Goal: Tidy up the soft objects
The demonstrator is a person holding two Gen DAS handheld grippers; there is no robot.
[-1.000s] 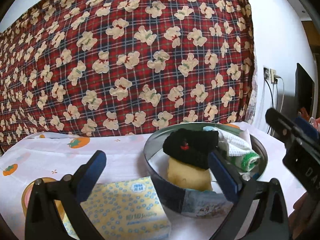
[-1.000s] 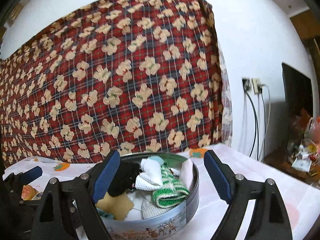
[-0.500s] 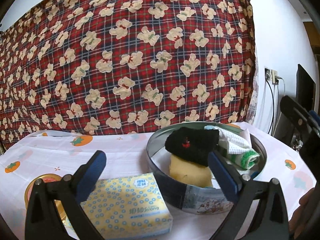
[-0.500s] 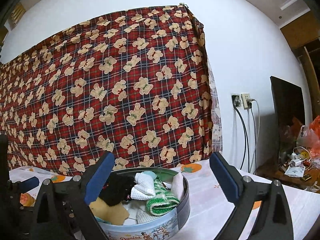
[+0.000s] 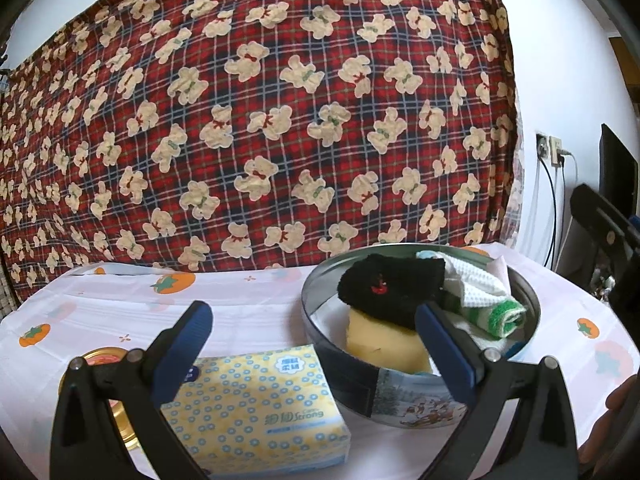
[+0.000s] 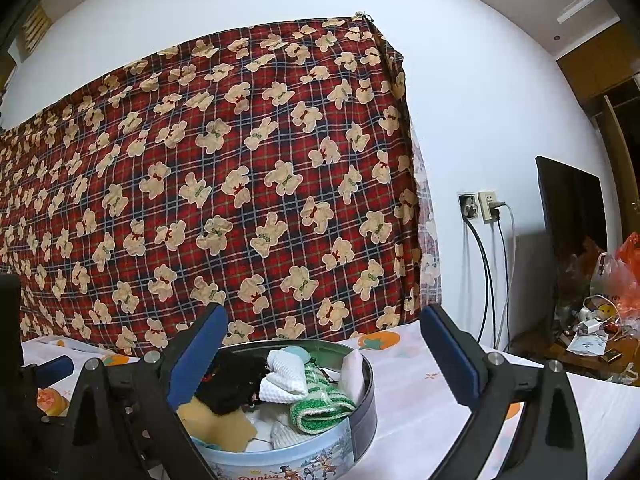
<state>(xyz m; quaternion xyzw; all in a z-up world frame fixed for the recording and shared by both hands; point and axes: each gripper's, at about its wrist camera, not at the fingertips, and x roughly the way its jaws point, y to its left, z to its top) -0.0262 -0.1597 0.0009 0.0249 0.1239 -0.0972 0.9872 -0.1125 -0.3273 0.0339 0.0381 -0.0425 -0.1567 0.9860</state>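
your right gripper [image 6: 324, 354] has its blue pads spread wide with nothing gripped, jaws just been opening, and between them you only see the far rim of the round tin [image 6: 360, 396] at lower centre of the right wrist frame. your left gripper [image 5: 314, 350] is also wide open and empty, its right pad overlapping the tin's front wall [image 5: 352, 376] in view; can't tell if it touches. inside the tin: a black knit piece [image 5: 388, 290] resting on a yellow sponge [image 5: 384, 346], with a white waffle cloth [image 5: 476, 286] and a green-and-white rolled cloth [image 5: 498, 314] to the right of it. lower centre of the left wrist frame, a yellow tissue pack [image 5: 256, 408] lies on the white fruit-print tablecloth [image 5: 248, 300] just left of the tin. a gold lid [image 5: 108, 404] sits at lower left, partly behind the left finger. a red plaid bear-print cloth [image 5: 260, 120] fills the background.
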